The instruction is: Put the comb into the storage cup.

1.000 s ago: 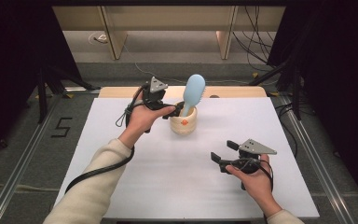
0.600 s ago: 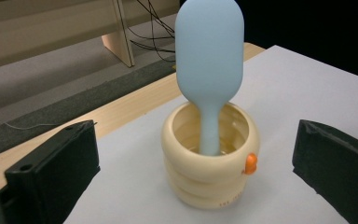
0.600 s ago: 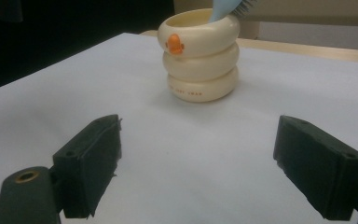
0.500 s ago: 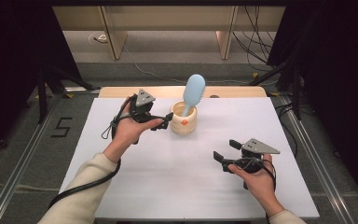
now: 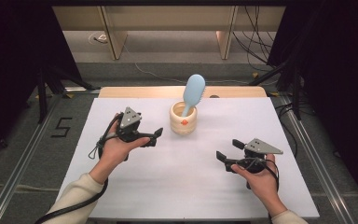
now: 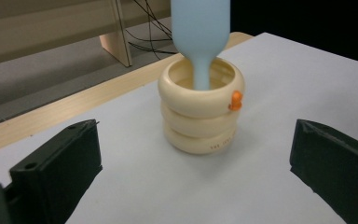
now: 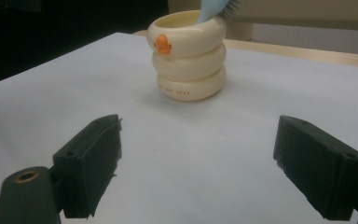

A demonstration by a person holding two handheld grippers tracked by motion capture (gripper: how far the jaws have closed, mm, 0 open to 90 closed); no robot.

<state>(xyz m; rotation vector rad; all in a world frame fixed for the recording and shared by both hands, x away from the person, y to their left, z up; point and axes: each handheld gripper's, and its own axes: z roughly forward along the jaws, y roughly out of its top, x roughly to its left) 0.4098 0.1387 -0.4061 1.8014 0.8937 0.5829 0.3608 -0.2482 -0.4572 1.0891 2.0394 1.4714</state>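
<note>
1 cream holder [image 5: 183,120] w/ 1 blue brush [image 5: 193,91] inside, left tool [image 5: 152,138] & right tool [image 5: 228,150] both agape, empty

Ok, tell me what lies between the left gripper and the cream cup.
Nothing: between the left gripper and the cream cup the high view shows just bare white table; the left gripper view confirms it.
</note>
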